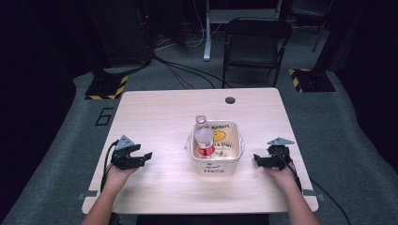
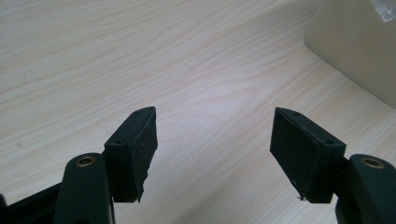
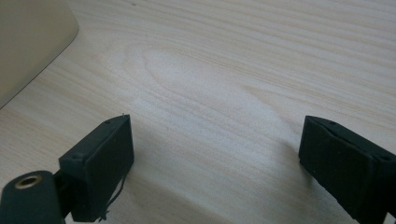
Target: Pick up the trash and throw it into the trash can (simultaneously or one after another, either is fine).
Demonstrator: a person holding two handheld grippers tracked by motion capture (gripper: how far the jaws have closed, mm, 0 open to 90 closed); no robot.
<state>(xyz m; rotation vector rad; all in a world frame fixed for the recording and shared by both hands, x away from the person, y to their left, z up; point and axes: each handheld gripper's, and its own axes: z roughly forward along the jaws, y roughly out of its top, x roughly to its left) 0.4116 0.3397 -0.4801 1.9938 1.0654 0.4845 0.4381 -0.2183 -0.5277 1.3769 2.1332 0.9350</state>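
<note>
A cream square tub (image 1: 234,157) with "Hello" on its front stands at the middle of the light wooden table (image 1: 159,117). A clear plastic bottle (image 1: 204,136) with a red label lies inside it, neck toward the far side. My left gripper (image 1: 148,157) rests on the table to the left of the tub, open, with bare wood between its pads (image 2: 140,149). My right gripper (image 1: 256,160) sits to the right of the tub, open as well, nothing between its pads (image 3: 105,163). A corner of the tub (image 2: 355,46) shows in the left gripper view and the tub wall (image 3: 28,42) in the right gripper view.
A dark round grommet (image 1: 230,100) is set near the table's far edge. Behind the table stand a black folding chair (image 1: 256,44), a desk leg and cables on the grey floor. Yellow-black striped bases (image 1: 108,86) flank the far corners.
</note>
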